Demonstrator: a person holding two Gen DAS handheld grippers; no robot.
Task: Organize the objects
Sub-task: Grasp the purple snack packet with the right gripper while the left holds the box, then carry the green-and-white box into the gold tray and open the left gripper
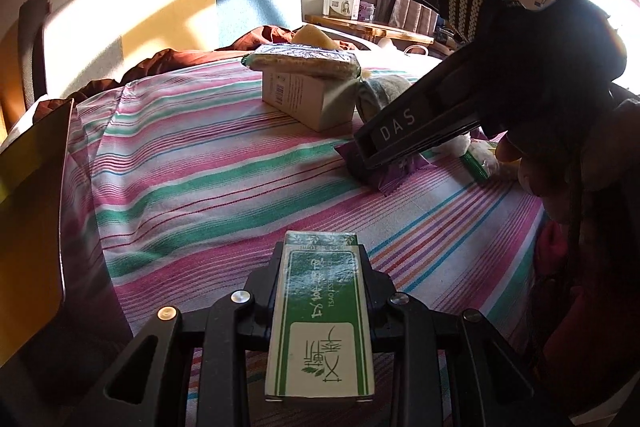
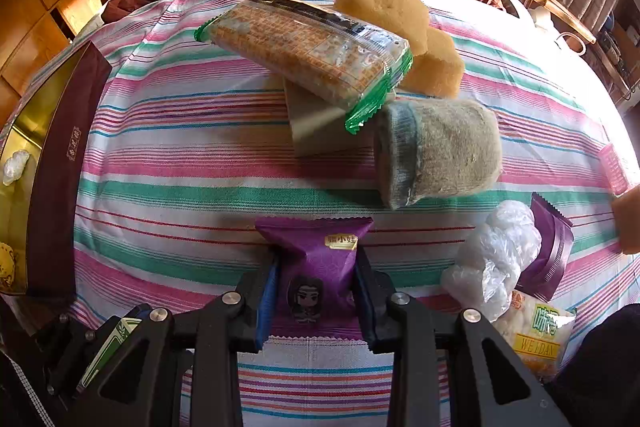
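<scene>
Both hands loaded, mid pick-and-sort. Left gripper (image 1: 320,307) pinching green box (image 1: 320,323), held above striped bed (image 1: 192,163). Right gripper (image 2: 316,291) clamped on purple packet (image 2: 316,267), low over bed. Next, I'd guess: carry both to gold tray (image 2: 44,115) at left, release gently.

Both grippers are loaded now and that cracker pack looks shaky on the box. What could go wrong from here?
1. The cracker pack lies tilted across the small box with its ends overhanging; a nudge could tip it off.
2. The right gripper squeezes a soft purple snack pouch; it may crush or slip.
3. The left gripper holds the green carton, which sticks out beyond the fingertips and could catch on the striped cloth when lowered.
</scene>
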